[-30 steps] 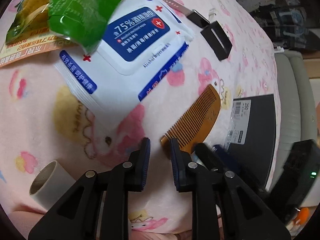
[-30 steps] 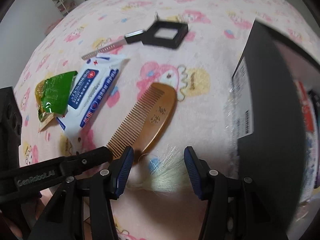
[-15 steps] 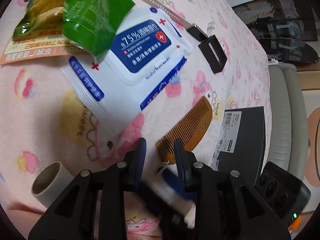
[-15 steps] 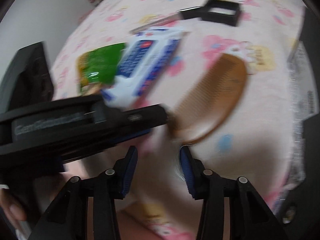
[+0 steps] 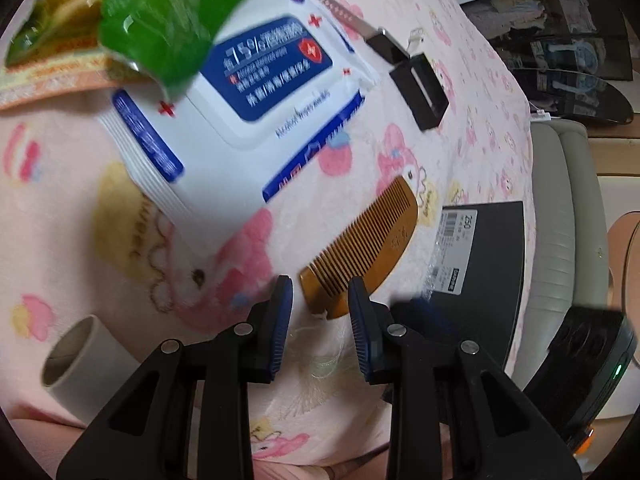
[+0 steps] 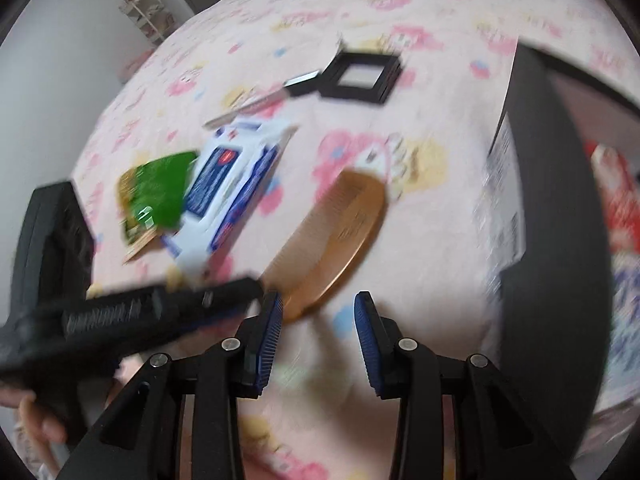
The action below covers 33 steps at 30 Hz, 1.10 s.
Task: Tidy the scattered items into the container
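Left gripper (image 5: 320,300) and right gripper (image 6: 318,312), fingers parted and empty, flank wooden comb (image 5: 368,240) beside black container (image 6: 560,220).

1. Premises: a home, most likely a bedroom.
2. Pink cartoon-print blanket (image 5: 248,248) covers a bed-like surface.
3. Personal items lie on it: comb (image 5: 368,244), wipes pack (image 5: 256,92), snack packet (image 5: 160,20).
4. Small shelf rack (image 6: 146,12) stands against a plain wall.

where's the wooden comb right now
The wooden comb lies flat on the pink blanket, between the wipes pack and the black box, just ahead of the left gripper.
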Motion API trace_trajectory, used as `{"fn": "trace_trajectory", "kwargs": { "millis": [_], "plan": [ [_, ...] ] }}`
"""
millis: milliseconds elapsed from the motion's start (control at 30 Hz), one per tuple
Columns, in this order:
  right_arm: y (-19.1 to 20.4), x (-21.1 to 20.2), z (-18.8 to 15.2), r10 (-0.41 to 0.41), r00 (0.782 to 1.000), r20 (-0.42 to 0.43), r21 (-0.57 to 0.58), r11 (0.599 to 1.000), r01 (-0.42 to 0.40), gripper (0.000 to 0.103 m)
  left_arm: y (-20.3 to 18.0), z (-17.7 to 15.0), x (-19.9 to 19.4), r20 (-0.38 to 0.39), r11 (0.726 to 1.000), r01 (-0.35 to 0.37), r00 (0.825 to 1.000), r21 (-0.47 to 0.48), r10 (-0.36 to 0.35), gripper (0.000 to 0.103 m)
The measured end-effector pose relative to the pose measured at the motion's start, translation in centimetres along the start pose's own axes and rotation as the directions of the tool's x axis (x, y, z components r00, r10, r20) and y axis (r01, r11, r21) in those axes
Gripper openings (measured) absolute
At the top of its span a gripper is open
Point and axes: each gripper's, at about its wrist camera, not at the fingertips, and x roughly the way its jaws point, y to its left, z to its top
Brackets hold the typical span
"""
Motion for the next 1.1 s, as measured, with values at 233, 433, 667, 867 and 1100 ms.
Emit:
{"fn": "trace_trajectory", "kwargs": {
  "millis": [233, 433, 667, 867, 1100],
  "plan": [
    [-1.4, 1.6, 3.6, -0.091, 0.996, 0.023, 0.013, 0.996, 0.09, 0.034, 0.2, 0.4, 0.6, -0.009, 1.0, 0.0, 1.0, -0.02, 0.0, 0.027],
    [-2.5, 4.4, 5.8, -0.085, 0.995, -0.056, 0.062, 0.994, 0.088, 0.036, 0.4, 0.6, 0.7, -0.012, 1.0, 0.018, 1.0, -0.023, -0.019, 0.027],
    [-2.0, 3.5, 4.6, -0.002, 0.998, -0.057, 0.064, 0.998, 0.006, 0.036, 0.5, 0.8, 0.8, -0.017, 0.999, 0.039, 0.999, -0.017, -0.04, 0.028],
    [-0.9, 2.5, 3.4, 0.07, 0.996, -0.06, 0.041, 0.997, -0.068, 0.017, 0.2, 0.7, -0.5, 0.043, 0.999, 0.031, 0.999, 0.016, -0.031, 0.02],
    [0.2, 1.8, 1.8, 0.118, 0.99, -0.073, 0.02, 0.993, -0.117, 0.015, 1.0, 0.7, -1.4, 0.087, 0.998, 0.044, 0.995, -0.036, -0.041, 0.019]
  ]
}}
